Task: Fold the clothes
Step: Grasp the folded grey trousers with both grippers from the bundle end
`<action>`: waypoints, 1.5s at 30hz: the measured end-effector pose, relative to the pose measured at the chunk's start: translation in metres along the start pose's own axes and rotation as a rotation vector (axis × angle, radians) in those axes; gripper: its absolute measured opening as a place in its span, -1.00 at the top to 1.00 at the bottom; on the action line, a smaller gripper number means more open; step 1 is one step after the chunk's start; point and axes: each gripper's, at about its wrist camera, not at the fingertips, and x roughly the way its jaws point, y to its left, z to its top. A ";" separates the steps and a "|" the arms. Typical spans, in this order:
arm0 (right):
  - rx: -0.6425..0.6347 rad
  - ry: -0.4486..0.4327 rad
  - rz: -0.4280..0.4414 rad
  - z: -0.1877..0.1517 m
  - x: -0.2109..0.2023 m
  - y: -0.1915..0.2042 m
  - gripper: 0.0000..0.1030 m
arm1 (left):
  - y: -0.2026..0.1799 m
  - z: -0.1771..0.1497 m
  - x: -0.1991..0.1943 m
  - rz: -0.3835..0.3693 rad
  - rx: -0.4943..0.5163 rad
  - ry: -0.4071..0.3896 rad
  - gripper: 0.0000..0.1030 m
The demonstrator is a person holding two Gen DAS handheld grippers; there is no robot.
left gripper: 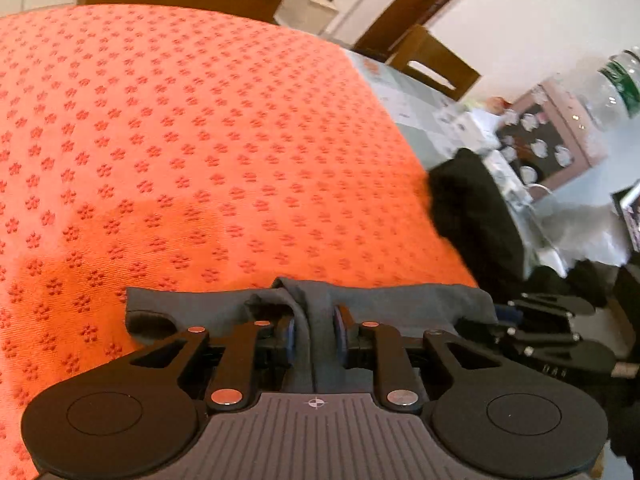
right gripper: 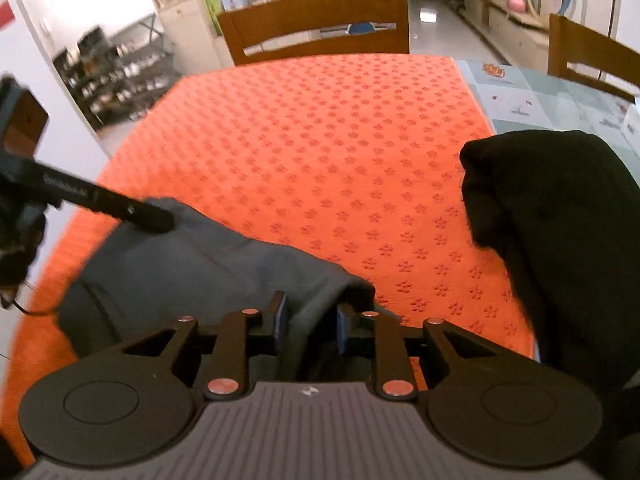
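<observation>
A grey garment (left gripper: 400,300) lies at the near edge of the orange flower-patterned tablecloth (left gripper: 200,140). A bunched fold of it stands between the pads of my left gripper (left gripper: 315,320), which pinch it. In the right wrist view the grey garment (right gripper: 192,264) spreads to the left, and my left gripper (right gripper: 156,218) reaches onto its far corner. My right gripper (right gripper: 311,316) has the garment's near corner between its fingers, with a gap showing at the pads. A black garment (right gripper: 560,220) is heaped at the right.
Wooden chairs (right gripper: 320,28) stand at the table's far side and the right (right gripper: 592,56). Right of the orange cloth is a pale checked table cover (right gripper: 540,100). A box of small cups (left gripper: 536,148) and a plastic bottle (left gripper: 612,84) sit at the far right.
</observation>
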 end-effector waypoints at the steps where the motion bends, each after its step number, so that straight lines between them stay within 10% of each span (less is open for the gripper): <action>1: -0.006 -0.005 -0.011 -0.003 0.004 0.001 0.37 | 0.000 -0.001 -0.002 0.001 -0.001 -0.009 0.45; 12: -0.018 -0.131 -0.100 -0.003 -0.050 0.018 0.06 | -0.050 -0.027 -0.082 0.013 0.215 -0.189 0.15; 24: -0.007 -0.029 0.001 -0.024 -0.103 0.050 -0.13 | -0.078 -0.092 -0.106 0.026 0.289 -0.073 -0.11; 45: -0.170 -0.057 -0.097 -0.030 0.007 0.070 -0.02 | -0.063 -0.078 -0.018 0.130 0.310 -0.075 0.70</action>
